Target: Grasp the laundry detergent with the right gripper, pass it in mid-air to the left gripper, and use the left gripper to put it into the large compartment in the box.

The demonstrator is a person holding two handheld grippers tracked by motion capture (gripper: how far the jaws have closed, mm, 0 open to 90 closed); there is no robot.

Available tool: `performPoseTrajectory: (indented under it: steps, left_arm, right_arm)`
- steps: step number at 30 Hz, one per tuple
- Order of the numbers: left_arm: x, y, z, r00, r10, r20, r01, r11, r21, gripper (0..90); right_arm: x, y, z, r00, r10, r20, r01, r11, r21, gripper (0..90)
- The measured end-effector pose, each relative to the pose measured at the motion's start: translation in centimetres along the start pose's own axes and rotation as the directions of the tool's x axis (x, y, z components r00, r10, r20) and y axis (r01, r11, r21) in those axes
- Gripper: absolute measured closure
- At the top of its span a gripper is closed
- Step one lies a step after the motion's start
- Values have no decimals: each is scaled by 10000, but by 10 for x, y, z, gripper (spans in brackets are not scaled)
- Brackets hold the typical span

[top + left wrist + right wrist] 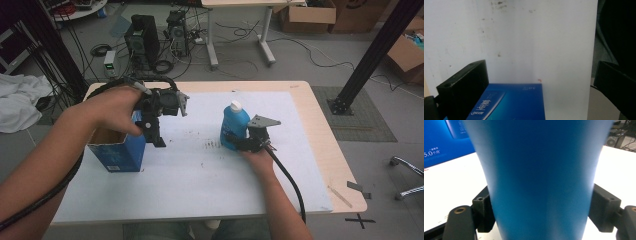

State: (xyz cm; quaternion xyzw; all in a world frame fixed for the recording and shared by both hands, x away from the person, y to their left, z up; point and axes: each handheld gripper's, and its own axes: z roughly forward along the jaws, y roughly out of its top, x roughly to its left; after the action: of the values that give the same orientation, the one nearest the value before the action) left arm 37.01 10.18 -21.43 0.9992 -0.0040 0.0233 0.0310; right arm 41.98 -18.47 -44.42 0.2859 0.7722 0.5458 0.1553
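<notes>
A blue bottle (233,125) with a white cap stands upright on the white mat (200,170), right of centre. My right gripper (239,143) is shut on its lower body; in the right gripper view the bottle (541,177) sits between both jaws of the gripper (544,212). An open-topped blue box (117,152) stands at the mat's left. My left gripper (155,137) hangs jaws-down just right of the box's top edge. In the left gripper view the gripper (536,87) is open, its jaws wide apart, with the box (511,103) low between them, untouched.
The mat lies on a wooden table (320,135). The blue box (441,142) stands behind the bottle in the right gripper view. On the floor beyond are computer towers (142,37), cables, a desk leg (212,40) and cardboard boxes (307,15). A black post (372,55) rises at right.
</notes>
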Motion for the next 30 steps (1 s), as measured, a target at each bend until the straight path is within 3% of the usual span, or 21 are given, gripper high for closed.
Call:
performPoseTrajectory:
  steps: [30]
  left_arm:
    - [0, 0, 3, 10000, -35, 1, 35, 10000, -24, 1]
  right_arm:
    - [5, 1, 0, 9992, -406, 14, 406, 9990, -168, 408]
